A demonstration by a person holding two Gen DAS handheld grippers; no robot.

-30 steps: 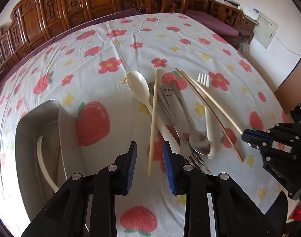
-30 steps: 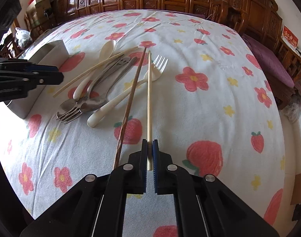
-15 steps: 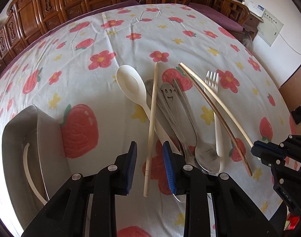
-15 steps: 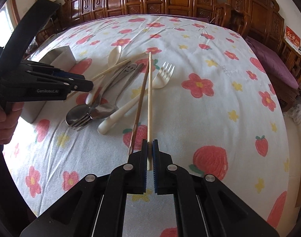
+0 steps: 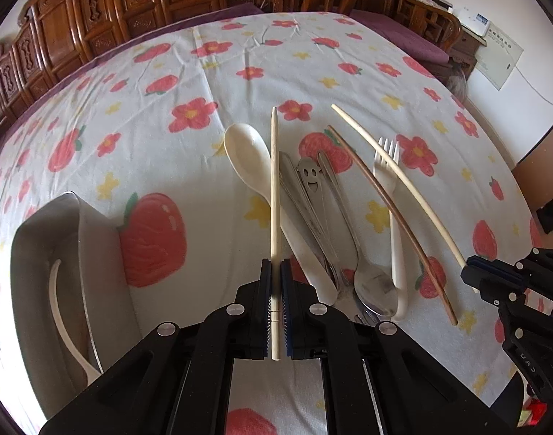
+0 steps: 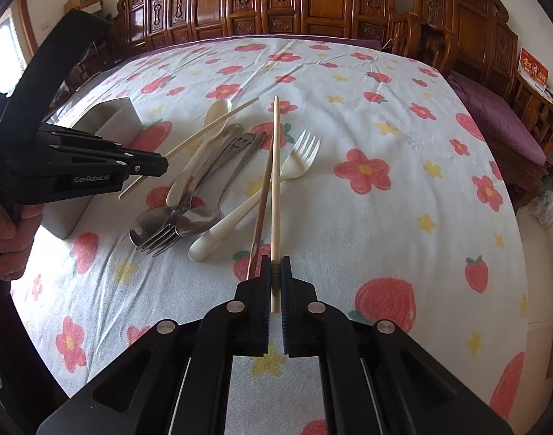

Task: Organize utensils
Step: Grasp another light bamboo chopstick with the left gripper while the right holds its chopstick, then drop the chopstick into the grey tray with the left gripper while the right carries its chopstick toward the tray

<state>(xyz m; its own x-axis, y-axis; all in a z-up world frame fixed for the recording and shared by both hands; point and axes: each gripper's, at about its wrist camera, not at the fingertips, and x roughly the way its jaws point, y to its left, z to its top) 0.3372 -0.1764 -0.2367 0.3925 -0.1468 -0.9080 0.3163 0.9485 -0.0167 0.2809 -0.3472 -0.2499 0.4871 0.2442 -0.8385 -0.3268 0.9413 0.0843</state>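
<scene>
I read "GenRobot.AI" in white on the side of my left gripper [image 6: 157, 166]. It is squeezed tight on a pale chopstick [image 5: 274, 195], which points straight ahead over the white spoon [image 5: 247, 156]. My right gripper [image 6: 275, 282] is squeezed tight on another pale chopstick [image 6: 275, 181], beside a brown chopstick [image 6: 262, 195] on the flowery surface [image 6: 385, 127]. The metal spoons and forks [image 6: 204, 195] lie in a pile near the metal box [image 5: 48, 253], which has a white utensil inside

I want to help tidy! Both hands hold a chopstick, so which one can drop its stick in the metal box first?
Probably left. The left gripper, jaws shut on its chopstick, sits right beside the metal box. The right gripper is across the utensil pile from it.
</scene>
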